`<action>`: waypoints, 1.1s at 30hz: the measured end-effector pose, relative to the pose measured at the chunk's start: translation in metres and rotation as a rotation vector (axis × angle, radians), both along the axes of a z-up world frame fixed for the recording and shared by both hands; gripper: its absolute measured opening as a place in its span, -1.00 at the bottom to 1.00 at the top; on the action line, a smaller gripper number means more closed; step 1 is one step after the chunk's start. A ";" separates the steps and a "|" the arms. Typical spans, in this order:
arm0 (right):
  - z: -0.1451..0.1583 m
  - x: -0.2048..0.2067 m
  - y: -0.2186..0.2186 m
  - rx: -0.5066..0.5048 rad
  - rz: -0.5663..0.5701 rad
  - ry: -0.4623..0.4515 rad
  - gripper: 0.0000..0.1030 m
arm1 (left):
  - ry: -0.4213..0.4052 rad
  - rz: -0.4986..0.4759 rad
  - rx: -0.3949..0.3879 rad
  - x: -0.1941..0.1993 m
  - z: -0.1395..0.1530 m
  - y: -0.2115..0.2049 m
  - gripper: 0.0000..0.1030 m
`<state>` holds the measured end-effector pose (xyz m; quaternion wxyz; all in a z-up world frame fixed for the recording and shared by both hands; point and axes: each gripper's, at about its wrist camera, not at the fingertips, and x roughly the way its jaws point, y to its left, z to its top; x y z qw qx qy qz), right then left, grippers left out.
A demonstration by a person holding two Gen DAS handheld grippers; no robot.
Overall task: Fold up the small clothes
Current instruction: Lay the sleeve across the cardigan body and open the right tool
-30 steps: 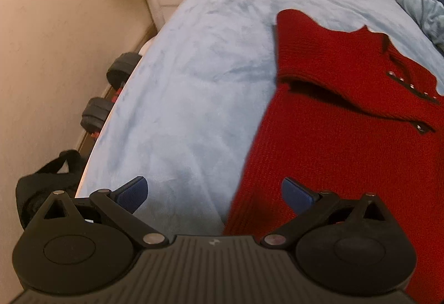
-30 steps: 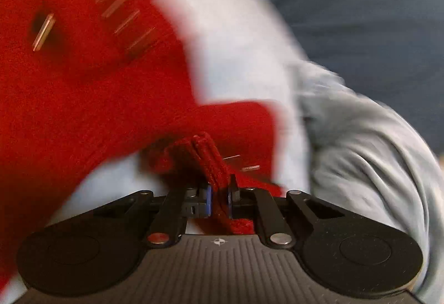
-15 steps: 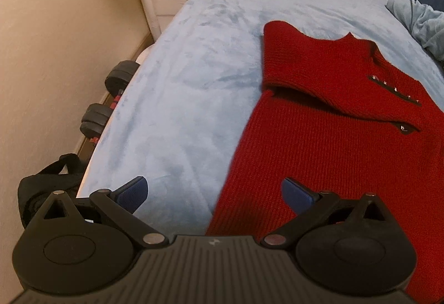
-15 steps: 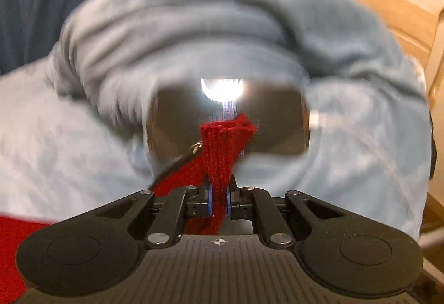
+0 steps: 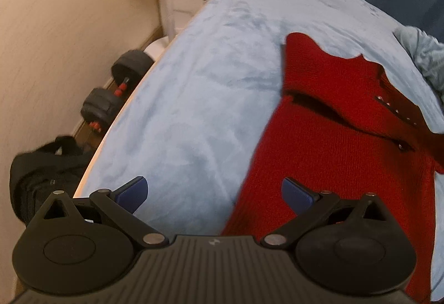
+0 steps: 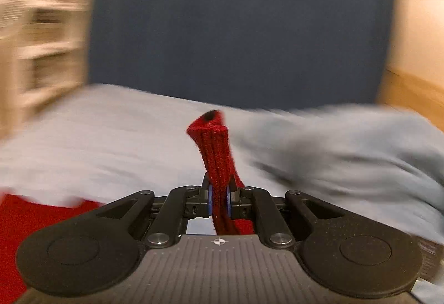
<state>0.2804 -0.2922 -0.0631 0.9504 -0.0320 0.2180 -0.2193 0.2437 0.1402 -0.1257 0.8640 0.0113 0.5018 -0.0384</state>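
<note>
While the right gripper [image 6: 219, 204] is clamped on a ribbed cuff of the red knit sweater [image 5: 341, 154], its two blue pads press the fabric from both sides, and the cuff stands upright above them, ending in a rounded tube mouth. The right wrist view is motion-blurred; only the cuff and the gripper body are sharp. The left gripper [image 5: 213, 193] is spread wide and holds nothing: its left fingertip [image 5: 133, 193] hangs over the light blue blanket [image 5: 194, 98], and its right fingertip [image 5: 297, 197] hangs over the sweater's lower left edge; contact with the fabric cannot be confirmed. The sweater lies flat on the blanket, right of the blanket's centre, with one sleeve folded across the chest and a row of small metal snaps [image 5: 396, 111] near the neckline. Left of the blanket, on the floor by the wall, sit a dumbbell [image 5: 116, 90] and a black bag [image 5: 41, 170].
</note>
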 end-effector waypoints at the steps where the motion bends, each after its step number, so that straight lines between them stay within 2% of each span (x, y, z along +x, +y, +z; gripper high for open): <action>1: -0.004 0.019 0.033 0.021 0.073 0.008 -0.73 | 0.009 0.012 -0.008 -0.002 -0.002 0.006 0.99; 2: -0.015 0.041 0.073 0.065 0.167 0.053 -0.64 | 0.017 0.022 -0.011 -0.004 -0.003 0.012 0.99; 3: -0.027 0.056 0.100 0.111 0.239 0.114 -0.22 | 0.023 0.030 -0.009 -0.006 -0.005 0.016 0.99; 4: -0.044 0.071 0.129 0.162 0.302 0.203 0.01 | 0.026 0.035 -0.005 -0.008 -0.006 0.021 0.99; 5: -0.065 0.077 0.157 0.190 0.334 0.271 -0.02 | 0.026 0.034 -0.006 -0.011 -0.007 0.025 0.99; 7: -0.091 0.068 0.184 0.186 0.371 0.320 -0.05 | 0.020 0.027 -0.006 -0.016 -0.008 0.031 0.99; 9: -0.109 0.044 0.187 0.186 0.368 0.358 -0.05 | 0.020 0.020 -0.003 -0.018 -0.012 0.034 0.99; 11: -0.115 0.006 0.173 0.194 0.325 0.380 -0.05 | 0.026 0.014 -0.016 -0.021 -0.016 0.035 0.99; 16: -0.091 -0.104 0.143 0.188 0.184 0.357 0.00 | -0.013 -0.026 -0.033 -0.042 -0.007 0.018 0.99; 17: -0.083 -0.131 0.144 0.178 0.164 0.348 0.01 | -0.023 -0.040 -0.035 -0.049 -0.003 0.014 0.99; 21: -0.048 -0.219 0.166 0.141 0.088 0.294 0.29 | -0.046 -0.103 -0.050 -0.093 0.015 -0.003 0.99; 23: -0.036 -0.261 0.182 0.156 0.058 0.264 0.38 | -0.056 -0.139 -0.028 -0.124 0.022 -0.012 0.99; 27: -0.021 -0.327 0.212 0.218 0.029 0.231 0.43 | -0.062 -0.200 0.042 -0.180 0.022 -0.025 0.99; 33: -0.013 -0.390 0.252 0.216 0.020 0.169 0.44 | -0.081 -0.280 0.047 -0.244 0.022 -0.033 0.99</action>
